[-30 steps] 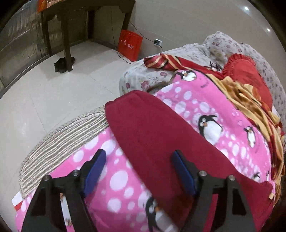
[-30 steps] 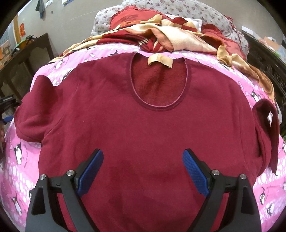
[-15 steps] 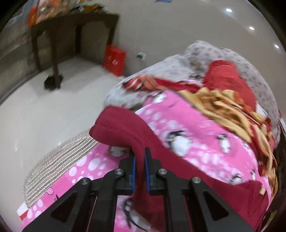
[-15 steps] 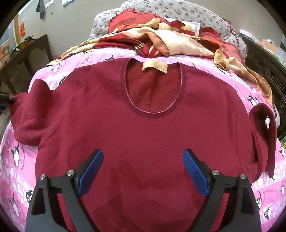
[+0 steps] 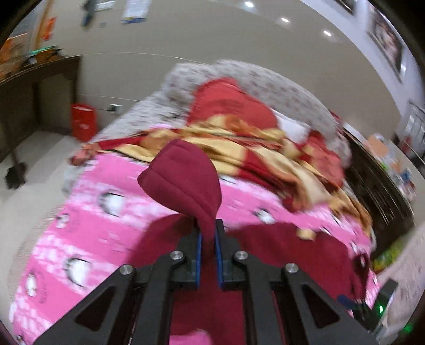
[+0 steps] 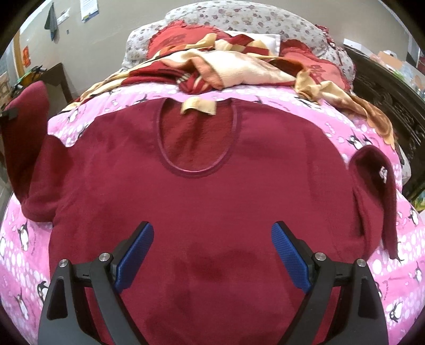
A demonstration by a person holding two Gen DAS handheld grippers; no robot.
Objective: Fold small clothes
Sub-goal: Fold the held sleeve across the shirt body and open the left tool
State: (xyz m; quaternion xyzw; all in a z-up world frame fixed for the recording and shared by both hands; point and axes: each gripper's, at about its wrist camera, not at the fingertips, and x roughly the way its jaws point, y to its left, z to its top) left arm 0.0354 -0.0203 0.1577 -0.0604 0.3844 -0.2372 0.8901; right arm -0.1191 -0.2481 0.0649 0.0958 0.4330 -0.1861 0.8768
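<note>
Pink penguin-print bedding [image 6: 332,119] covers a bed in a beige-walled room, with a rumpled red-and-gold blanket [image 6: 239,63] and floral pillows [image 6: 239,21] heaped at its head; spread front-up across the bedding lies a maroon sweatshirt [image 6: 212,199], collar toward the pillows and a tan neck label [image 6: 198,107] showing. At the garment's left edge, the left gripper [image 5: 208,238] is clamped on the left sleeve [image 5: 186,177], lifting its ribbed cuff end clear of the bedding so that it stands up above the jaws; the left wrist view is blurred, so finer detail is lost. Over the lower body of the sweatshirt, the right gripper [image 6: 212,254] hangs with its blue pads [image 6: 135,254] spread wide, holding nothing. On the far side, the right sleeve [image 6: 377,193] lies doubled beside the body. Thick and fleecy, the fabric looks soft, light and limp, likely to sag wherever unsupported but unlikely to slip from rubbery pads; cuffs, hem corners and shoulder seams appear the surest places to pinch for a fold across the chest
</note>
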